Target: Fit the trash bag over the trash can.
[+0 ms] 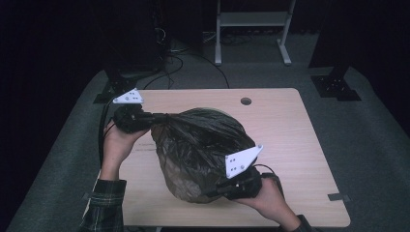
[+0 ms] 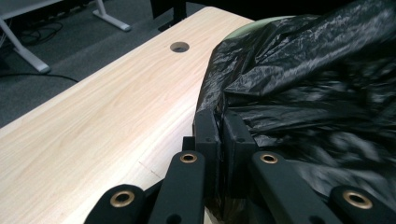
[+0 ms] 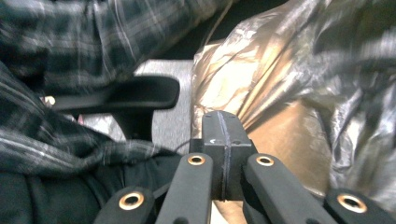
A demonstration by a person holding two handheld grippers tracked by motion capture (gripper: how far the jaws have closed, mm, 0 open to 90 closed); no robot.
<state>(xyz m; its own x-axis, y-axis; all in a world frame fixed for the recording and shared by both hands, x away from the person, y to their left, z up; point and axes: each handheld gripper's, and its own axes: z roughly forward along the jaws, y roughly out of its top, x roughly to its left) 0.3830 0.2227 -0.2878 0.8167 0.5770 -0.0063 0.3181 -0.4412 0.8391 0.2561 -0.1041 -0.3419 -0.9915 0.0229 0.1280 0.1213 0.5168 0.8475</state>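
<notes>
the black plastic bag (image 1: 200,152) sits full and rounded at the middle of the wooden table (image 1: 290,145), its gathered neck drawn out toward the table's left side. the left gripper (image 1: 145,119) is clenched on that neck; in the left gripper view a fold of film is pinched between the nearly closed jaws. the right gripper (image 1: 223,189) lies against the bag's near lower flank. its jaws are pressed together, but whether any film is caught between them cannot be told, as that view is blurred. judged step: closing or lifting the bag by its neck. the next move calls for a steady pull from the left while the right supports the bulk, avoiding a tear.
</notes>
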